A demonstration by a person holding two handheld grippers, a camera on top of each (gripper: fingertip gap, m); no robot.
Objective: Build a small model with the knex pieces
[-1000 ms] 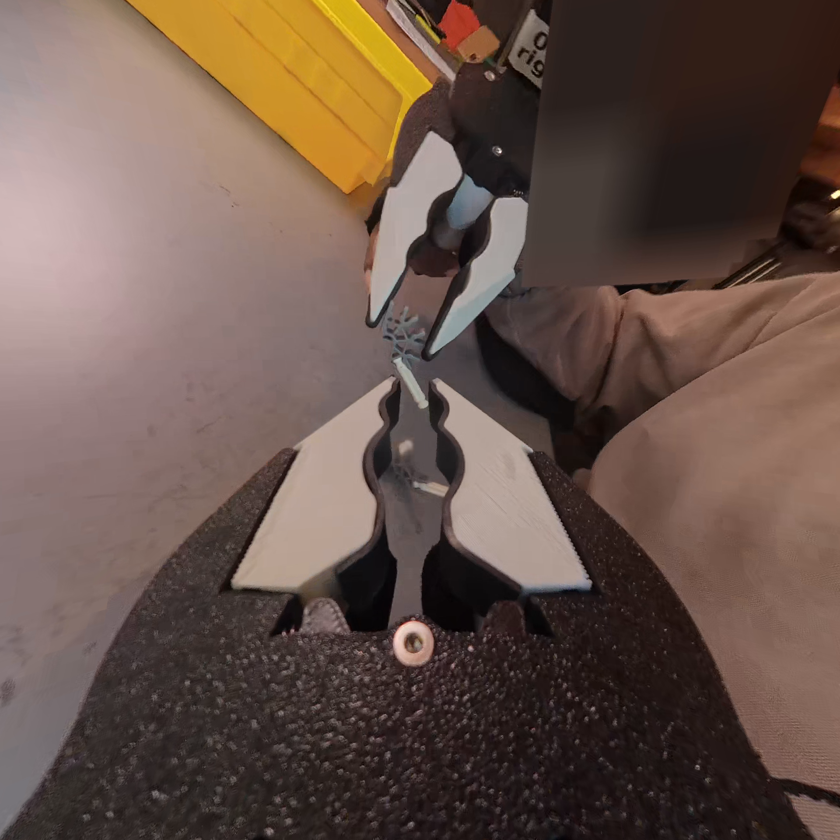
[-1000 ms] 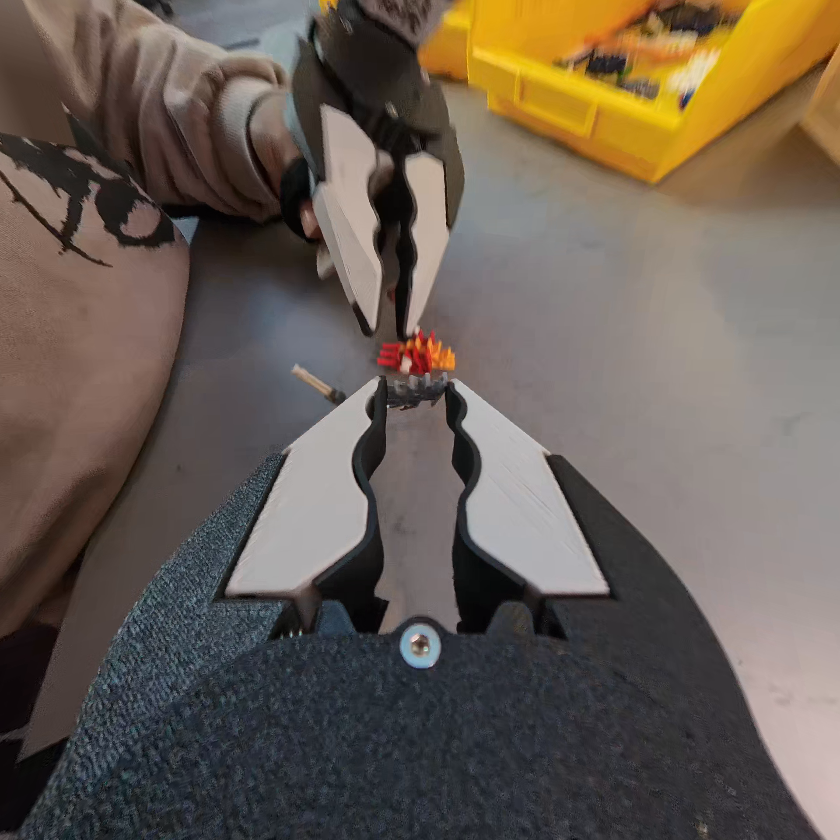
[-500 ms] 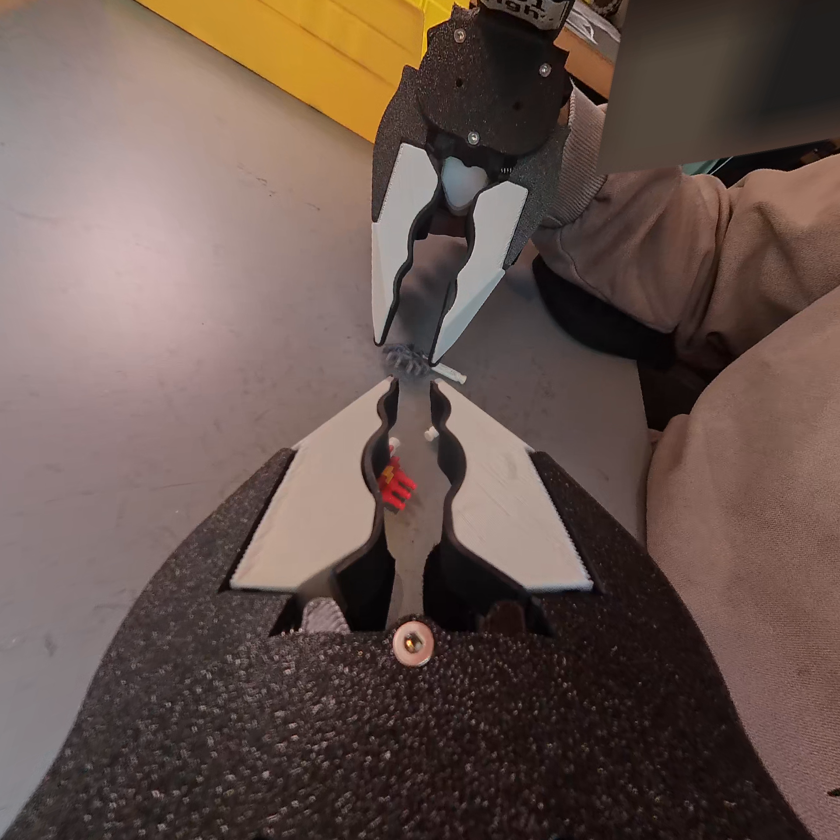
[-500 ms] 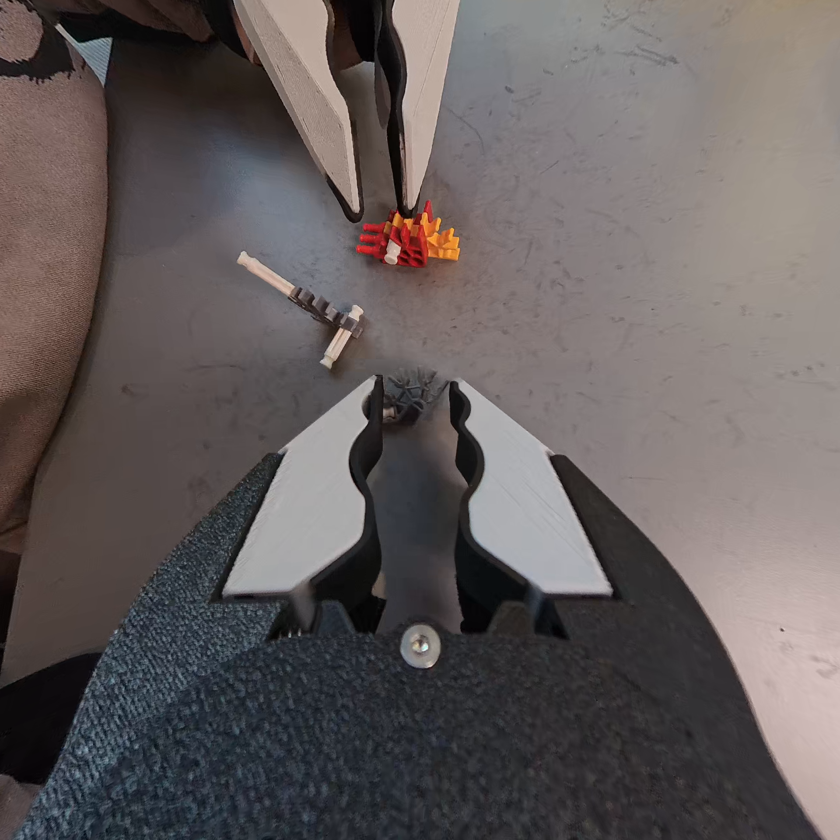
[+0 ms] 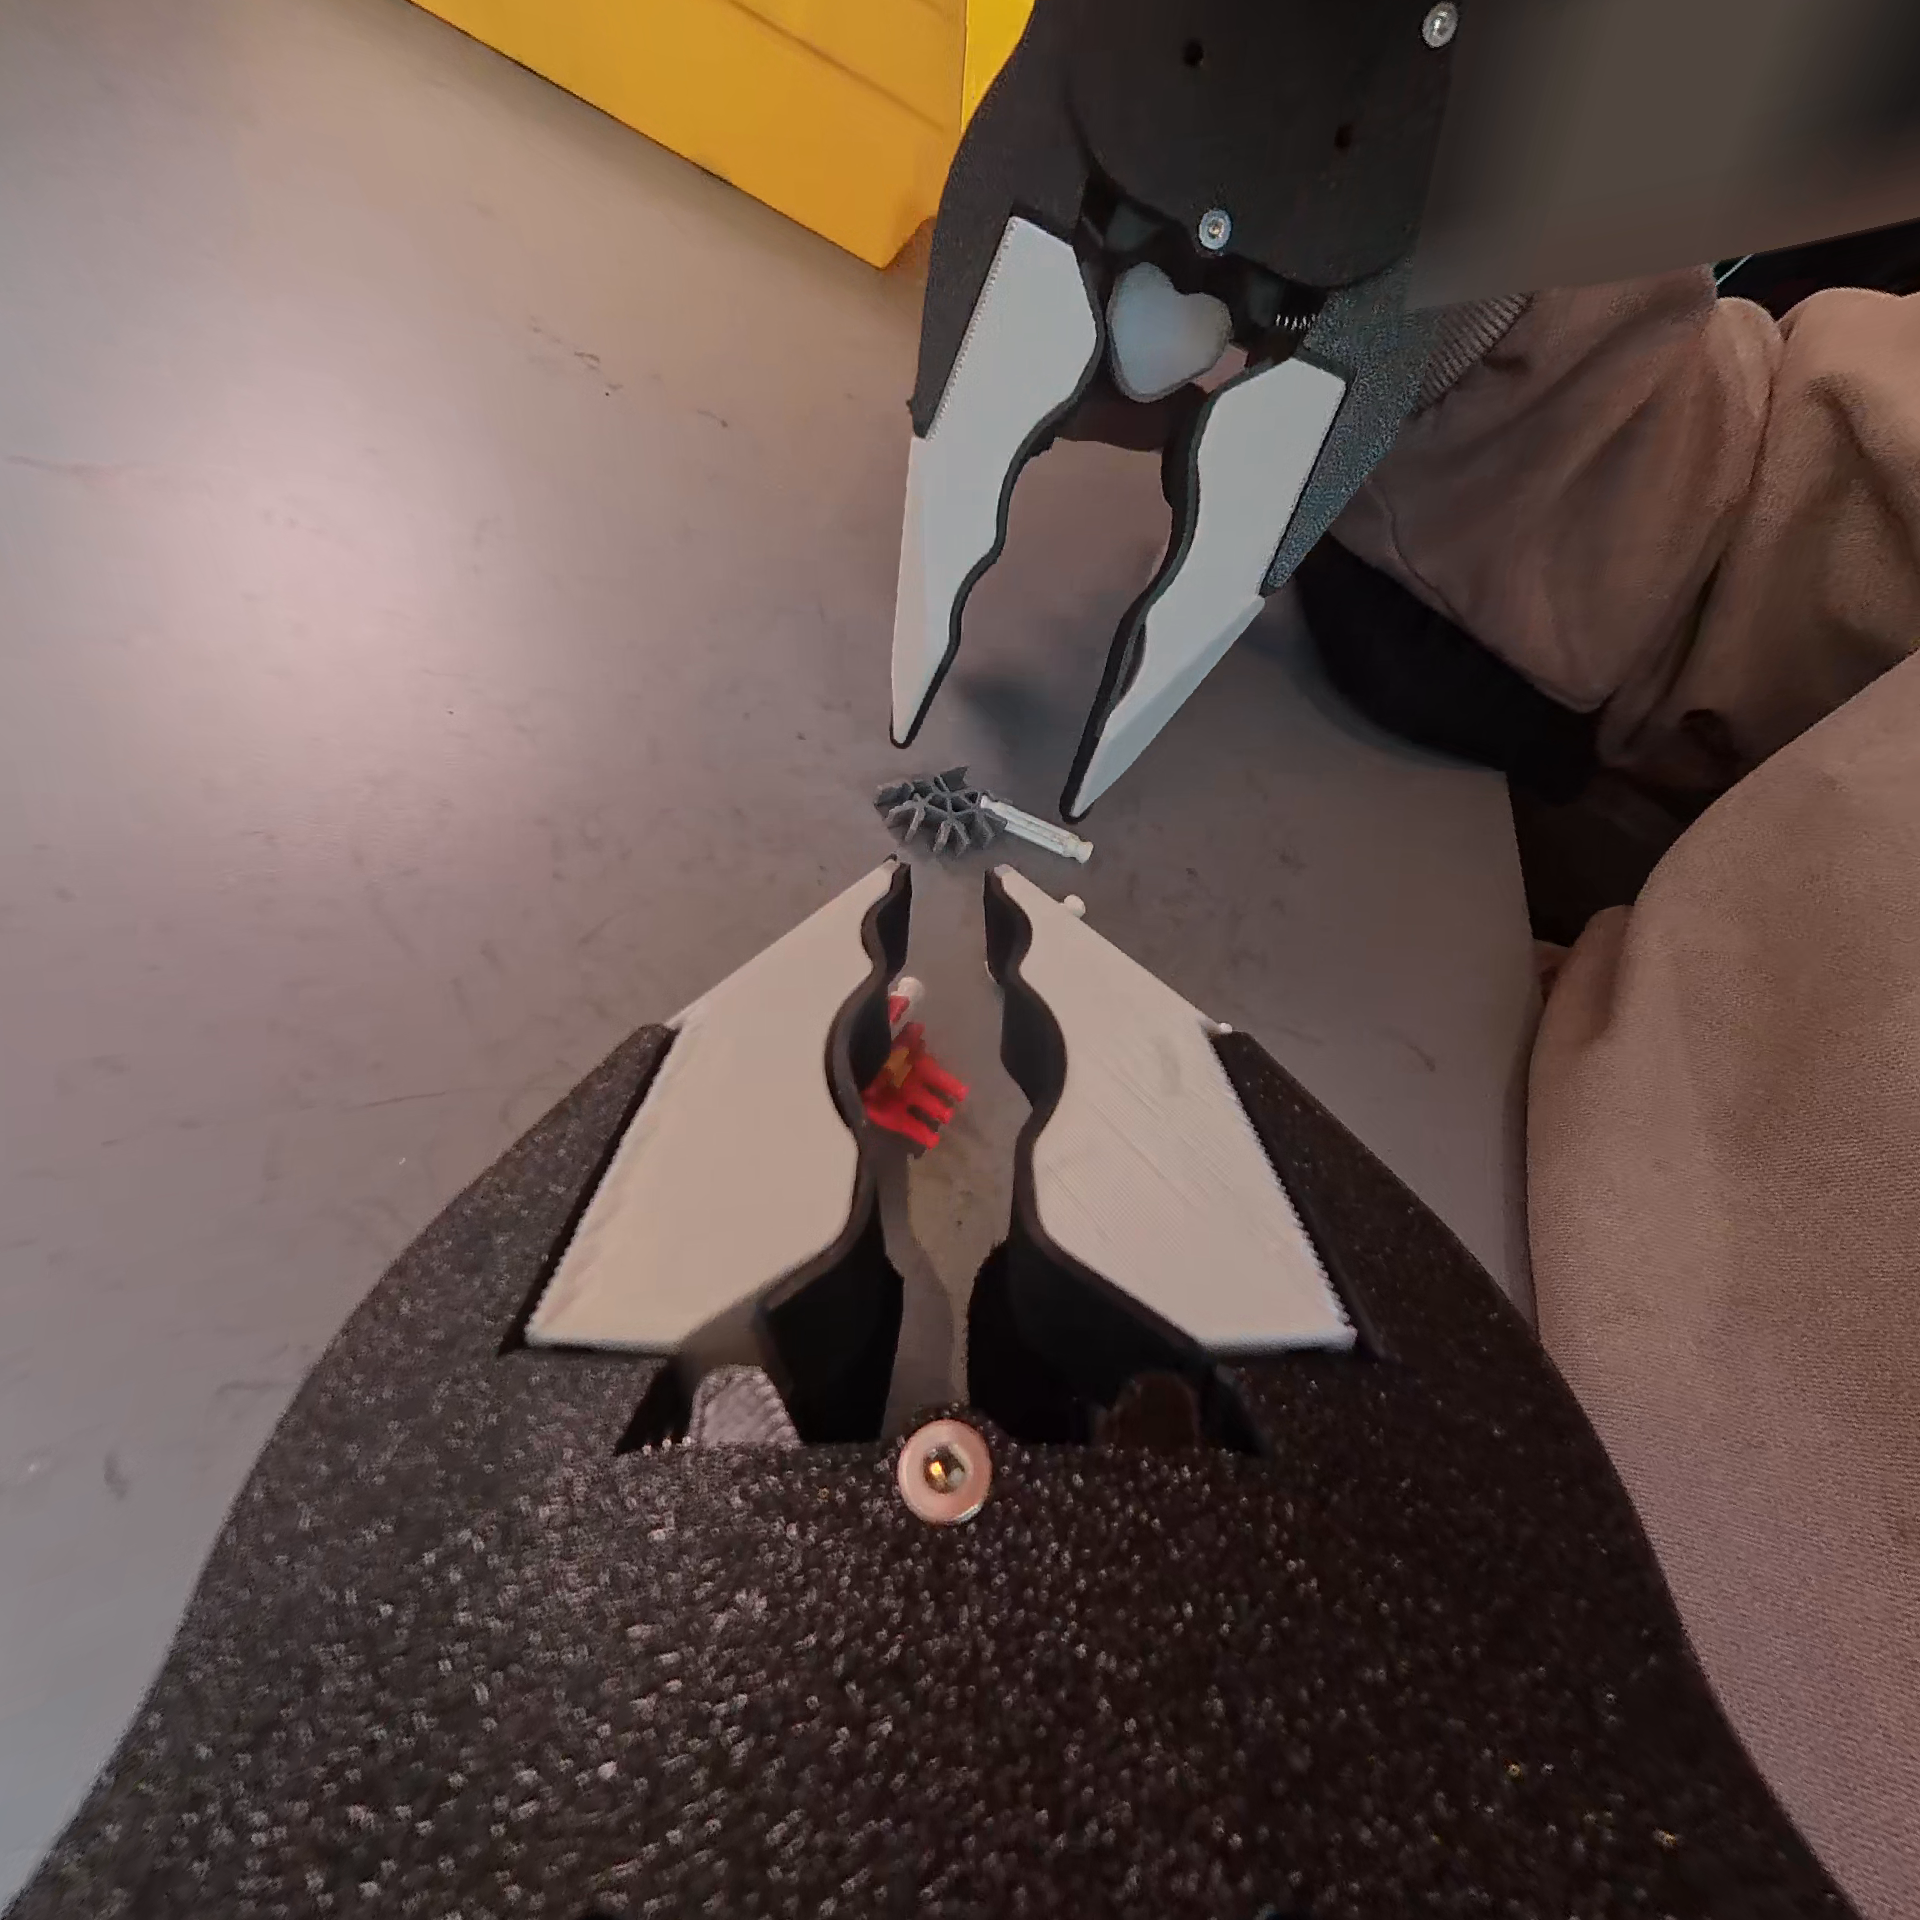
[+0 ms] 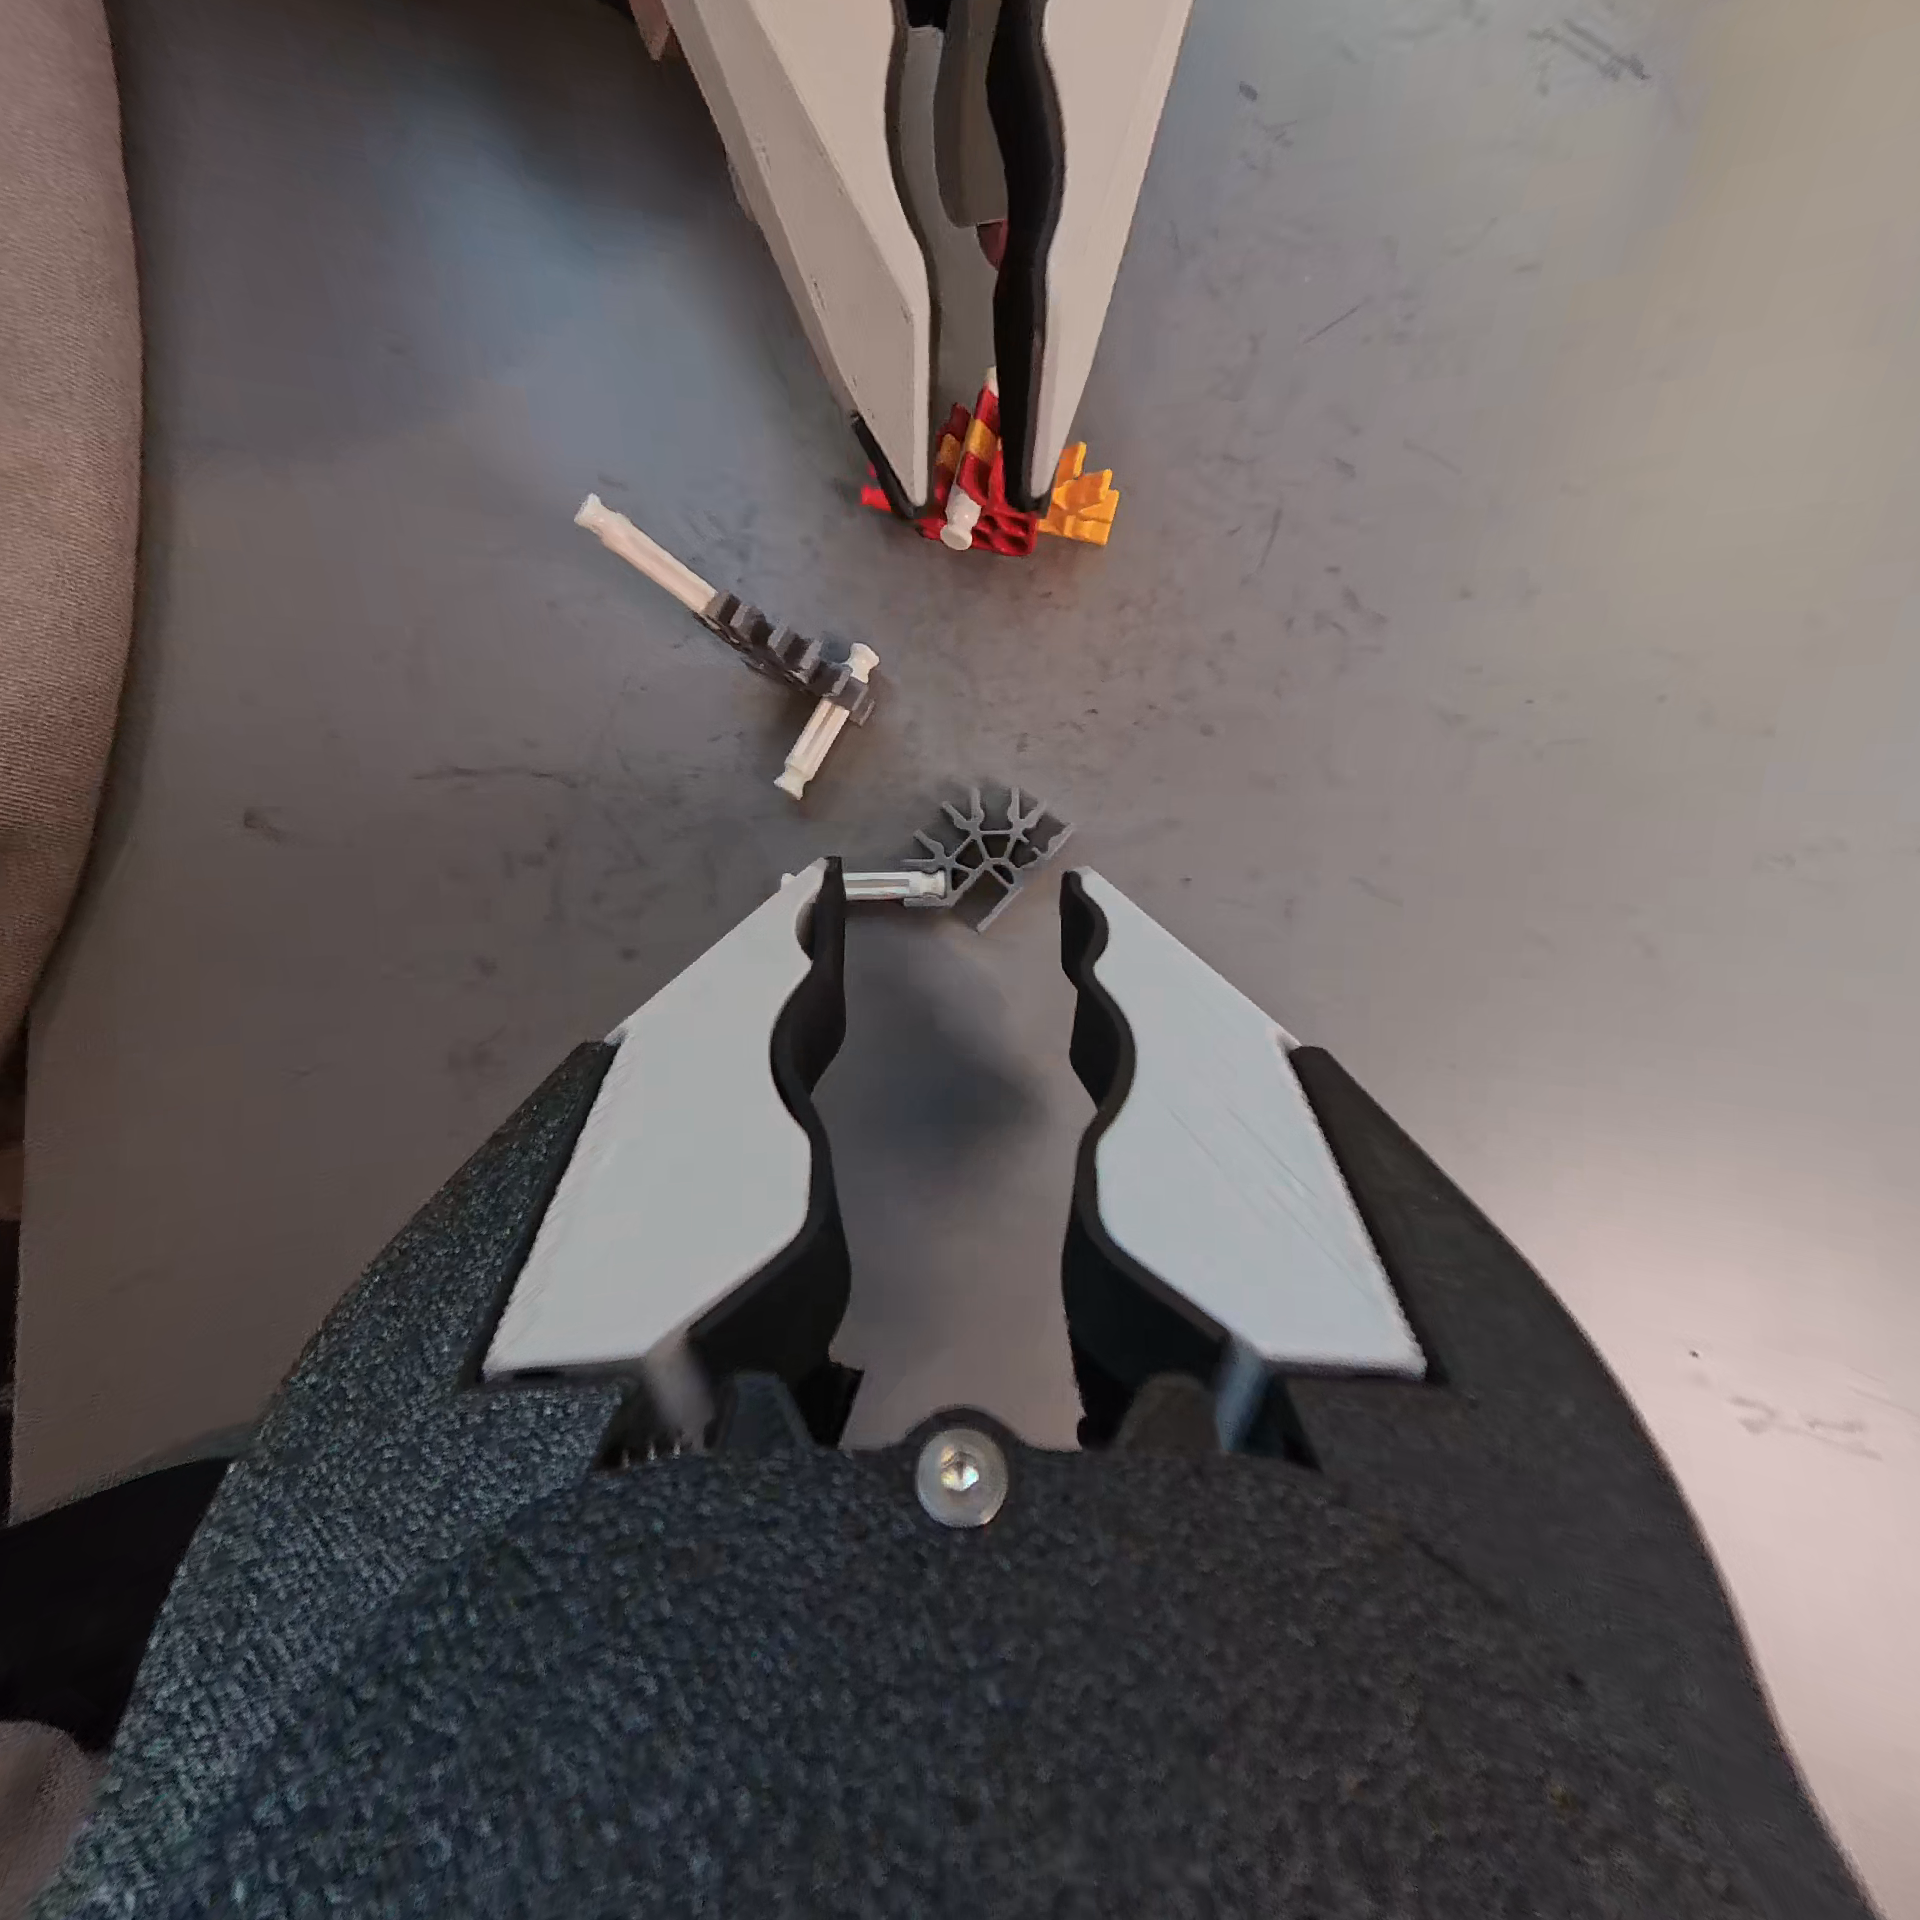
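Left gripper [image 5: 940, 883]: jaws close together, a narrow slot between them. In the right wrist view its tips [image 6: 971, 499] straddle a small red-and-orange toothed plastic connector cluster [image 6: 1081, 509] with a white peg through it, resting on the grey matt floor [image 6: 1455, 623]. Whether the pads are actually squeezing the cluster or only bracketing it cannot be told from here; the tips hide the contact.

Right gripper [image 6: 943, 883]: jaws apart, holding nothing. Just ahead of its tips lies a grey fan-shaped plastic connector [image 6: 987, 847] with a short white plastic rod [image 6: 883, 886] plugged into one side. The rod's free end lies at or just under the near jaw tip; the connector itself is apart from both jaws. The left wrist view shows the same connector [image 5: 935, 805] lying flat between the two grippers.

Near it, further off: a dark grey toothed strip with white rods at each end [image 6: 748, 644], loose on the floor. A yellow plastic bin [image 5: 748, 94] stands well apart. A beige sleeve [image 5: 1558, 499] shows beside the right gripper.

Handling, as a judgement: small, light, stiff moulded parts, likely to skate on the smooth floor. Best hold is across the connector's flat faces or on the rod's shaft; the thin teeth offer poor purchase.

No writing is legible on any part.
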